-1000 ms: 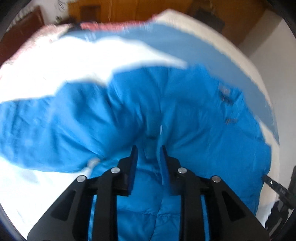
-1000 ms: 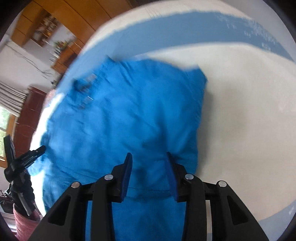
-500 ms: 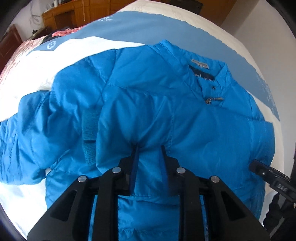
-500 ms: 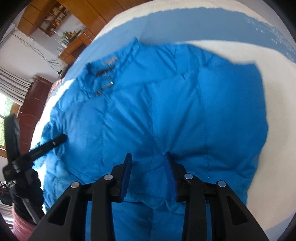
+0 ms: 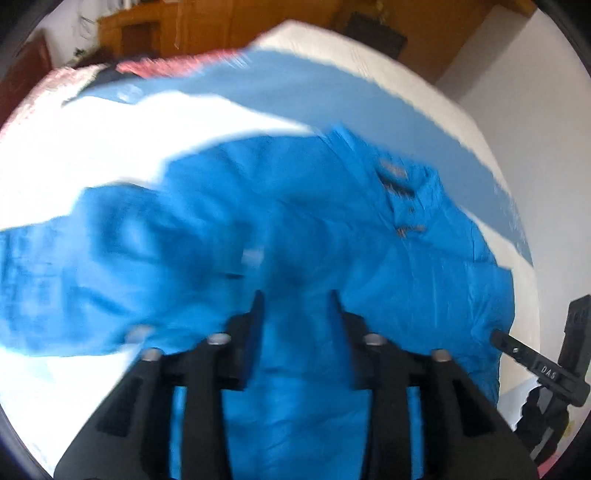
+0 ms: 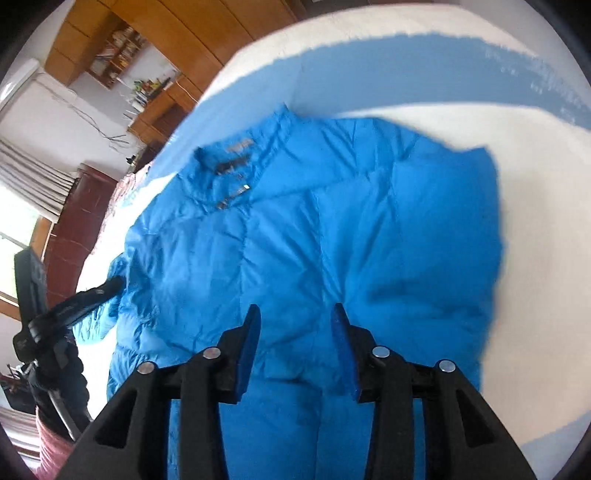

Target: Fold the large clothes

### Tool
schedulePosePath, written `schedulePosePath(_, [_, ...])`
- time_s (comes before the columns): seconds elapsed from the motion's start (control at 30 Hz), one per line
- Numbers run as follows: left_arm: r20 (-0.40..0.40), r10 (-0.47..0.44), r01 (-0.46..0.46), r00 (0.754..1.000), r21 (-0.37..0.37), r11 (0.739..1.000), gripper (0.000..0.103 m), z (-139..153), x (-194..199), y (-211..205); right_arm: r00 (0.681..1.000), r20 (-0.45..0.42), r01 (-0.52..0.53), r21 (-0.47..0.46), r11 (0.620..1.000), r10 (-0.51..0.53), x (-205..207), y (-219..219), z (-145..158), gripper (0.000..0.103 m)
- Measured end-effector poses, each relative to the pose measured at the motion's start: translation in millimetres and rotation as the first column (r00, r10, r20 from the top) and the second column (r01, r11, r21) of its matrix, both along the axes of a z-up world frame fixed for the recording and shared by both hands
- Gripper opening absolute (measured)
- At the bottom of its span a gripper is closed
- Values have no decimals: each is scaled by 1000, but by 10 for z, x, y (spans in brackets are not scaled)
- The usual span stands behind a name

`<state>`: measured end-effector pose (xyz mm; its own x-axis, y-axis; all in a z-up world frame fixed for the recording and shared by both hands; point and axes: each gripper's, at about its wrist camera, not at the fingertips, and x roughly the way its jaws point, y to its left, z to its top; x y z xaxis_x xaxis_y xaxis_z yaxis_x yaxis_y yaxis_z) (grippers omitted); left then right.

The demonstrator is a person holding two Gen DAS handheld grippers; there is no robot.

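A bright blue puffy jacket (image 5: pixel 332 229) lies spread on a white and blue bed cover (image 5: pixel 110 147), collar (image 6: pixel 236 166) at the far end, one sleeve (image 5: pixel 74 277) trailing left. My left gripper (image 5: pixel 296 295) hovers over the jacket's lower middle. Its jaws are opening, and the fabric under the gap looks loose, though this view is blurred. My right gripper (image 6: pixel 296 310) stands over the right half of the jacket (image 6: pixel 369 240). Its jaws are opening a little, with a soft fold of the hem lying between them, unpinched.
The bed cover (image 6: pixel 535 295) shows bare white to the right of the jacket. A pink patterned cloth (image 5: pixel 166 66) lies at the far end. Wooden cupboards (image 6: pixel 166 29) and a dark red cabinet (image 6: pixel 74 229) stand beyond. The left tool's tip (image 6: pixel 92 295) reaches the jacket's left edge.
The jacket went from a bunched heap to lying spread out. The left jaws, pinched on a fold half a second ago, now stand wider. The right jaws have parted slightly.
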<state>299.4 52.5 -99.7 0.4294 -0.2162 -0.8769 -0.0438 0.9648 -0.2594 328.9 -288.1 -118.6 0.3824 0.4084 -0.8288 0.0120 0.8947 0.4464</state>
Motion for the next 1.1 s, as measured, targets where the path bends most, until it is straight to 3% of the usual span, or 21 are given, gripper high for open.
schedulePosePath(0.07, [22, 71, -72, 997, 56, 996, 49, 108, -169, 411, 1000, 10, 5, -30, 1000, -4, -74, -51, 93, 41])
schedulePosePath(0.17, [0, 220, -218, 976, 122, 968, 52, 99, -404, 1159, 1000, -3, 18, -76, 997, -18, -124, -124, 133, 42])
schedulePosePath(0.23, [-10, 322, -316, 947, 178, 932, 54, 57, -564, 1633, 1000, -7, 22, -90, 996, -22, -120, -149, 137, 43])
schedulePosePath(0.3, [-34, 449, -432, 893, 218, 875, 54, -6, -770, 2221, 1000, -12, 27, -97, 995, -28, -112, -157, 129, 44])
schedulePosePath(0.33, [-40, 490, -471, 871, 215, 855, 54, -22, -844, 2426, 999, -17, 28, -99, 995, -30, -98, -154, 118, 44])
schedulePosePath(0.37, [-49, 555, -536, 830, 205, 819, 54, -53, -970, 2724, 999, -22, 28, -102, 994, -30, -86, -145, 106, 44])
schedulePosePath(0.43, [-63, 630, -611, 774, 187, 769, 54, -100, -1120, 3080, 999, -26, 22, -111, 994, -25, -82, -111, 91, 44])
schedulePosePath(0.5, [-81, 678, -665, 730, 141, 733, 54, -152, -1222, 3349, 999, -30, 15, -115, 993, -18, -54, -40, 74, 44])
schedulePosePath(0.67, [-122, 741, -745, 661, 14, 667, 54, -342, -1324, 3830, 999, -51, -7, -132, 991, 0, 8, 106, 1, 44])
schedulePosePath(0.8, [-124, 766, -775, 631, -58, 629, 52, -437, -1290, 3950, 997, -83, -2, -145, 989, -10, 47, 124, -123, 44])
schedulePosePath(0.97, [-111, 782, -789, 614, -95, 607, 23, -462, -1241, 3990, 993, -118, 10, -144, 990, -27, 83, 118, -305, 44])
schedulePosePath(1.1, [-93, 782, -786, 617, -126, 605, 10, -500, -1220, 3933, 992, -121, 6, -155, 988, -25, 95, 146, -384, 45])
